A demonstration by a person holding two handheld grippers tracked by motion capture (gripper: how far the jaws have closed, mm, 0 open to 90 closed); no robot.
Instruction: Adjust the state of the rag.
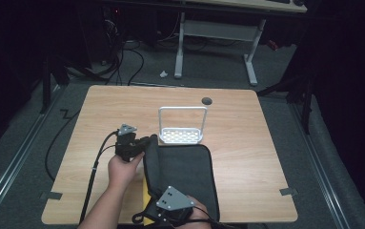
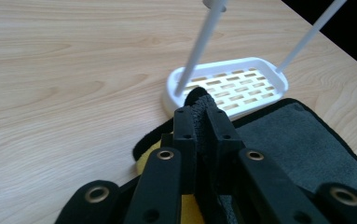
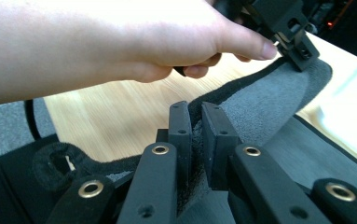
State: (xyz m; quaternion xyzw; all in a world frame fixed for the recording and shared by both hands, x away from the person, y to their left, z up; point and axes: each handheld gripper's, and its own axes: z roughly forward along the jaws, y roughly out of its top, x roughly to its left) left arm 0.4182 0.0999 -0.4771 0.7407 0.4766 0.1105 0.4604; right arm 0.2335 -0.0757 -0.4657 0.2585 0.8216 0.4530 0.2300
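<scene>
On the pale wooden tabletop lies a dark grey microfibre cloth, beside a white slotted rack. Both forearms reach forward; left claw and right claw each pinch the cloth's lifted edge, nearly closed.

Rack's handle (white) cut off above.

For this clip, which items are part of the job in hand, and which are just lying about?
In use:
- dark grey cloth with black trim, its left edge lifted
- left tongs, shut on the cloth's far corner
- right tongs, shut on its near edge

Lying about:
- white slotted plastic tray with hoop handle, touching the cloth
- light wooden table
- yellow piece under the cloth
</scene>
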